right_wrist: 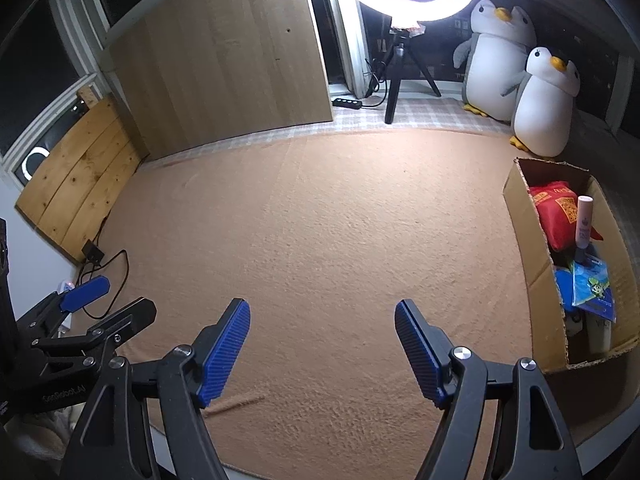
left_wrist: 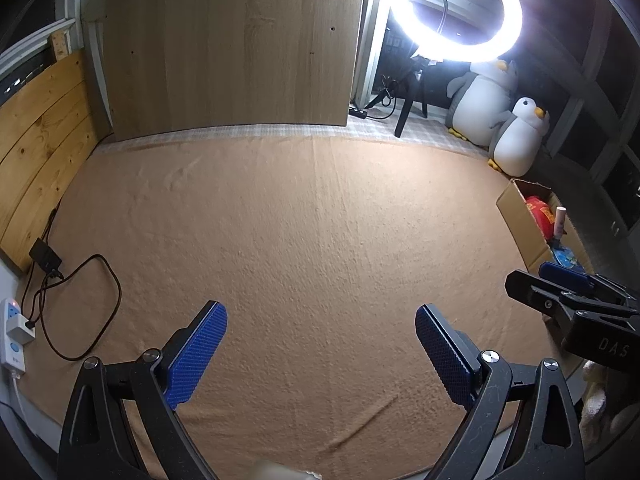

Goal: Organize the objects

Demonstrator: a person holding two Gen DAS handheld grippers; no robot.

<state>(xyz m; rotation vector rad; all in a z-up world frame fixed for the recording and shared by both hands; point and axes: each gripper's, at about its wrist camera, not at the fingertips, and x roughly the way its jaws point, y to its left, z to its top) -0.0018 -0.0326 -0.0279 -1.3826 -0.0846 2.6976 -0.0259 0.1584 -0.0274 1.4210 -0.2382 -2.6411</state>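
Observation:
My left gripper (left_wrist: 320,312) is open and empty above the tan blanket (left_wrist: 288,232). My right gripper (right_wrist: 322,308) is open and empty too, over the same blanket (right_wrist: 312,216). A cardboard box (right_wrist: 524,216) stands at the right. It holds a red packet (right_wrist: 560,216), a pink tube (right_wrist: 584,220), a blue-green packet (right_wrist: 592,284) and a pale bottle (right_wrist: 600,332). The box (left_wrist: 520,220) also shows at the right of the left wrist view. Each gripper appears at the edge of the other's view: the right one (left_wrist: 560,280) and the left one (right_wrist: 104,296).
A ring light on a tripod (right_wrist: 396,80) and two plush penguins (right_wrist: 544,104) stand at the back. A wooden board (right_wrist: 224,60) leans at the back, a pine panel (right_wrist: 80,176) at the left. A power strip (left_wrist: 14,332) and black cable (left_wrist: 100,300) lie at the left.

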